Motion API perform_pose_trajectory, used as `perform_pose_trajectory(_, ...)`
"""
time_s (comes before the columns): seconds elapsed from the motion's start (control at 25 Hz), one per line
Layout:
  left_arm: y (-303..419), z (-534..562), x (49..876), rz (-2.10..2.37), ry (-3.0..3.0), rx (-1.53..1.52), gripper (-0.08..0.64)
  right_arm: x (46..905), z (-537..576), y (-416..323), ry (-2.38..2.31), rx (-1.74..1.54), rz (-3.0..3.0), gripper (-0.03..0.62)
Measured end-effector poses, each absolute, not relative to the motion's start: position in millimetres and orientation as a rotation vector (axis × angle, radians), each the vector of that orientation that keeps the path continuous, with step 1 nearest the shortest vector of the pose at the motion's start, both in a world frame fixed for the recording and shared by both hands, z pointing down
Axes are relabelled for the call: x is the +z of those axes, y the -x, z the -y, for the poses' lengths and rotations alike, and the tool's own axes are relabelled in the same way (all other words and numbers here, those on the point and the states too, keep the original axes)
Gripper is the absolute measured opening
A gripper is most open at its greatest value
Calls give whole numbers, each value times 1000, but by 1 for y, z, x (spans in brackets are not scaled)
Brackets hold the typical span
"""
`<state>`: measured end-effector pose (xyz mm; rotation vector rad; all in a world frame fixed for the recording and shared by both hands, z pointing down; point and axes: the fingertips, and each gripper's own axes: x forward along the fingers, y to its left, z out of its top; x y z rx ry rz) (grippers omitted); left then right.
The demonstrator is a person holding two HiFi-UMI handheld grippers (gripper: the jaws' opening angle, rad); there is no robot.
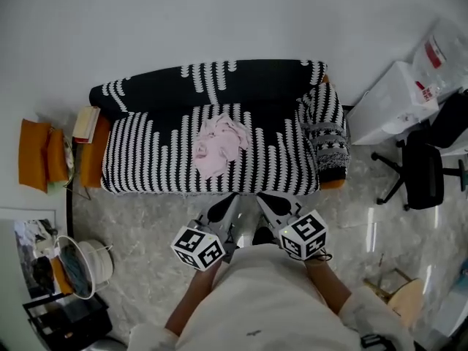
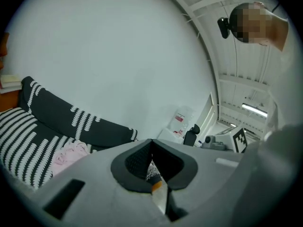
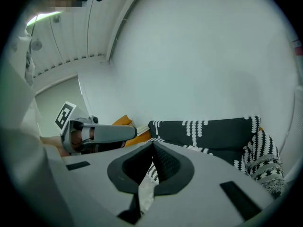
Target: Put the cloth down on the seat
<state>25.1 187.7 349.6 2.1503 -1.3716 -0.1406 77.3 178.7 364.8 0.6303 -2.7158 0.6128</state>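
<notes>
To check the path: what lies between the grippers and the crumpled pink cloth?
Only black-and-white striped sofa seat and marbled floor, from pink cloth to left gripper and right gripper, per the head view.

Pale pink cloth — black-and-white striped seat — orange cushions
</notes>
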Motion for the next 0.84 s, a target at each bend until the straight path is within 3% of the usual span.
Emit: perform_pose_trajectory(0.84, -25, -199, 356, 1428, -2115, -120, 12, 370, -190, -75, -551, 592, 2720, 6)
